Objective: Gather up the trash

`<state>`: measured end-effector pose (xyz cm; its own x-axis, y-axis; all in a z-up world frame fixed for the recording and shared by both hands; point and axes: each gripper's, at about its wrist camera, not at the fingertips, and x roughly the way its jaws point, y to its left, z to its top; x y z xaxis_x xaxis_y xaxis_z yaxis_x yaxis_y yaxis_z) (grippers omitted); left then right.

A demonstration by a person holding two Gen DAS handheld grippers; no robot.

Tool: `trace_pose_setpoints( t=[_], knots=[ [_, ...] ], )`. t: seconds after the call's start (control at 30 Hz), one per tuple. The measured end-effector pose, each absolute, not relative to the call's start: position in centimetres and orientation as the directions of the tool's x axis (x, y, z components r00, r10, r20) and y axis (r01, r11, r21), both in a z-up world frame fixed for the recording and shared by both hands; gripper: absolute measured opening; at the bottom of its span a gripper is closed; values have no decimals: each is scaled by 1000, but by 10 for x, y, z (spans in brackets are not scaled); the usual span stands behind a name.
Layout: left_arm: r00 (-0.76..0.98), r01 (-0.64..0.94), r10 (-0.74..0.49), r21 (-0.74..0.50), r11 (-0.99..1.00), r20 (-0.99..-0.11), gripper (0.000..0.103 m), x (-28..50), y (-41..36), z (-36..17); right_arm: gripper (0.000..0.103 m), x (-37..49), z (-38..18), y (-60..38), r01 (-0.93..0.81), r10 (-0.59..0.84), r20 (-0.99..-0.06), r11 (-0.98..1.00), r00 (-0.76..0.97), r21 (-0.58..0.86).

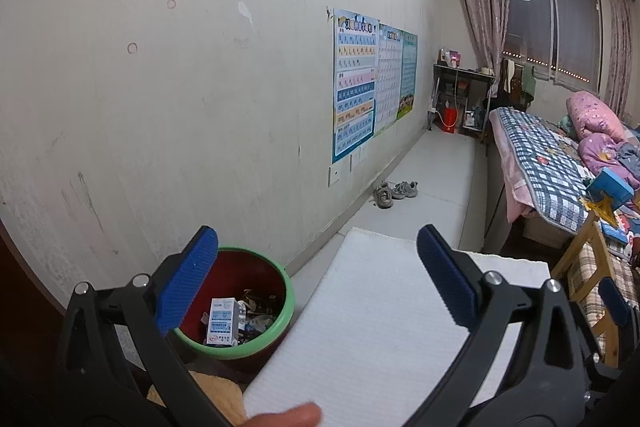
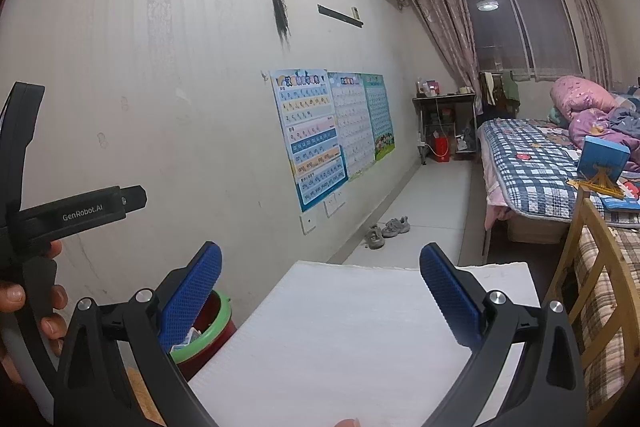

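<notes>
Left tool (image 1: pixel 316 279) apart, right tool (image 2: pixel 320 291) apart, white board (image 1: pixel 380 315) edge beside green-rimmed bin (image 1: pixel 240 307), wall close left

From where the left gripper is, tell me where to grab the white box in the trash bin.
Take the white box by its two long sides, from above. It lies tilted on the rubbish in the bin, label up, upper end clear. The left gripper is open and empty, so it could probably drop straight in; the rim is close on its left.
</notes>
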<state>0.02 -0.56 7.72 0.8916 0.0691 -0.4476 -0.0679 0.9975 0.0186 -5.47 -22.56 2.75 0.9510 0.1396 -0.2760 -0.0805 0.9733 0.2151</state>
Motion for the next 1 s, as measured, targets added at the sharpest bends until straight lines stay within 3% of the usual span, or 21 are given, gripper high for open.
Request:
trace_pose_setpoints(
  t=[1.0],
  knots=[
    [866, -78, 51, -34, 996, -497, 97, 14, 18, 60, 96, -41, 16, -207, -95, 136, -333, 986, 933, 137]
  ],
)
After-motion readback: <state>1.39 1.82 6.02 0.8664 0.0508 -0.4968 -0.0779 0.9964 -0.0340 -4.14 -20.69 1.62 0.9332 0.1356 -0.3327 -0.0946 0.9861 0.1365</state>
